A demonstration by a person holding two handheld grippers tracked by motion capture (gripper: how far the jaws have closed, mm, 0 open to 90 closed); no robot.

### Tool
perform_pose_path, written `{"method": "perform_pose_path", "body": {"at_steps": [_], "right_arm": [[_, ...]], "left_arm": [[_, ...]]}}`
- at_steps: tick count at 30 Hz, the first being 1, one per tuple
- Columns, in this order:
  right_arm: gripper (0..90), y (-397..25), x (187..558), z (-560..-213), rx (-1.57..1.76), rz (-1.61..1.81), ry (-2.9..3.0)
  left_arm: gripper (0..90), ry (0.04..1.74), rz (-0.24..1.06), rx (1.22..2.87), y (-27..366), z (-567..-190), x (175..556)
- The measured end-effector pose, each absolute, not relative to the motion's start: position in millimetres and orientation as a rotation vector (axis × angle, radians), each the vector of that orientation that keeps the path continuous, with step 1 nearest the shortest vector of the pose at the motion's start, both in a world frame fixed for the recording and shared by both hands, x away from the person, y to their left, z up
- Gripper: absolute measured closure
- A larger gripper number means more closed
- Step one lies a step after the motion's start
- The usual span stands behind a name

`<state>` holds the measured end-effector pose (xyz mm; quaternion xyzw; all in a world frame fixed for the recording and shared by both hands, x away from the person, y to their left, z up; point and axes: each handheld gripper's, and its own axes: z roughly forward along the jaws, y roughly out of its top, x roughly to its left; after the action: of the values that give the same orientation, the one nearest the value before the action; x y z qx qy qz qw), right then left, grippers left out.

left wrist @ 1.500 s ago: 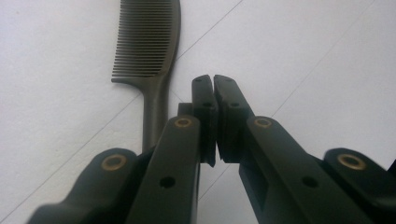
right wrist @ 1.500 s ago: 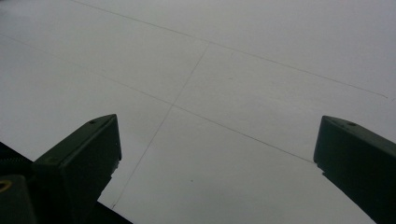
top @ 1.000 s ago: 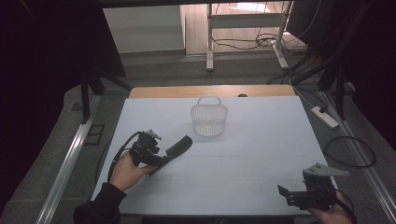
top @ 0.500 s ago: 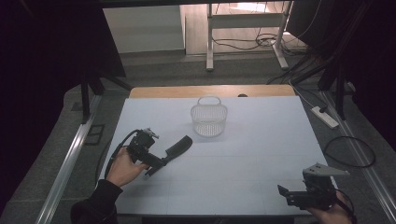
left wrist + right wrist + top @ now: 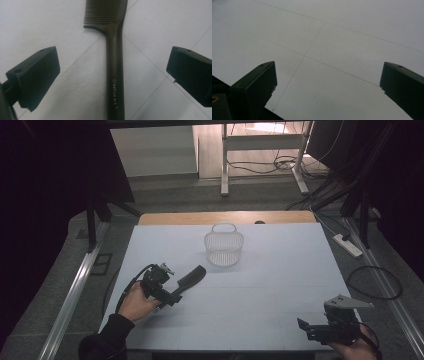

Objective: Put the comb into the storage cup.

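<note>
Black comb [image 5: 114,75] handle centred between spread left gripper [image 5: 112,75] jaws, untouched

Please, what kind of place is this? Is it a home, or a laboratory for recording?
It looks like a lab or workshop set up for recording, not a home. A table with a plain white cover stands between dark curtains, loose cables run over the floor, and a power strip lies beside the table.

The comb [image 5: 189,279] is lying on the worktop [image 5: 280,270], nearer the person than the basket [image 5: 223,247] and to its left. The left tool [image 5: 113,72] is straddling the comb's handle; the right tool [image 5: 305,326] is sitting well apart at the near right corner.
</note>
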<state>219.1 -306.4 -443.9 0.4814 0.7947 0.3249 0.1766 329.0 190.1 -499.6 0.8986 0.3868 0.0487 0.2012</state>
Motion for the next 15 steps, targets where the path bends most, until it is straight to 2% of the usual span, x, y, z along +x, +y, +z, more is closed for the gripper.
{"method": "perform_pose_path", "body": {"at_steps": [15], "right_arm": [[1.6,-306.3,218.5,-443.6,1.353,0.924,2.249]], "left_arm": [[0.0,1.117,0.063,2.563,187.8,-523.7,332.3]]}}
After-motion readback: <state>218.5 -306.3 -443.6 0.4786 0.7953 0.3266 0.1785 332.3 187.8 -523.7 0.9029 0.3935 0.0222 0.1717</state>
